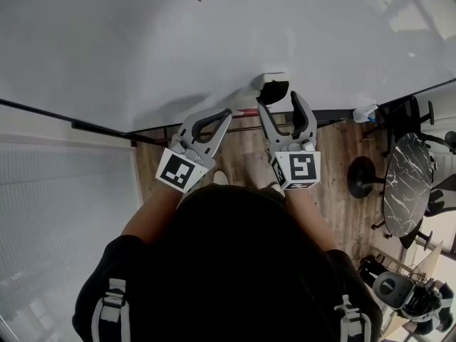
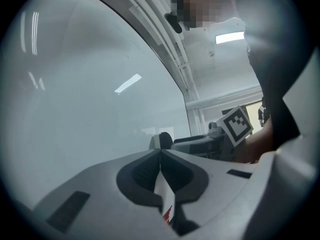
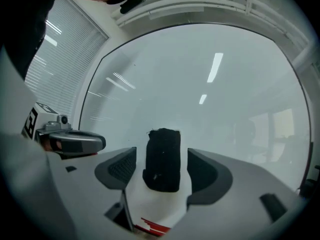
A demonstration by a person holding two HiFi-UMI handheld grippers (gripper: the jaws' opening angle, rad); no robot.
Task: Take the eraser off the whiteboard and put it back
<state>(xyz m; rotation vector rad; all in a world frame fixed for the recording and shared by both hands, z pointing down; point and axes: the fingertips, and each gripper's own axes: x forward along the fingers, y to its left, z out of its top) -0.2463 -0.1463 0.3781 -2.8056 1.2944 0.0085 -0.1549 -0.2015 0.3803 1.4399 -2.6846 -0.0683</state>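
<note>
The black eraser (image 1: 273,90) sticks to the whiteboard (image 1: 214,41) just above its lower edge. My right gripper (image 1: 280,105) points at it and stands open. In the right gripper view the eraser (image 3: 162,159) sits between the two dark pads (image 3: 121,168), with a gap on each side and neither pad touching it. My left gripper (image 1: 226,112) hovers to the left of the eraser, close to the board, with its jaws shut and nothing between them. In the left gripper view the left gripper (image 2: 160,156) shows its pads pressed together, and the right gripper's marker cube (image 2: 236,124) is beyond.
Window blinds (image 1: 57,191) hang left of the board. A marble-topped table (image 1: 410,184) and black chairs (image 1: 399,116) stand on the wooden floor (image 1: 342,155) to the right. The board's ledge (image 1: 107,128) runs along its bottom edge. The person's head (image 1: 228,262) fills the lower middle.
</note>
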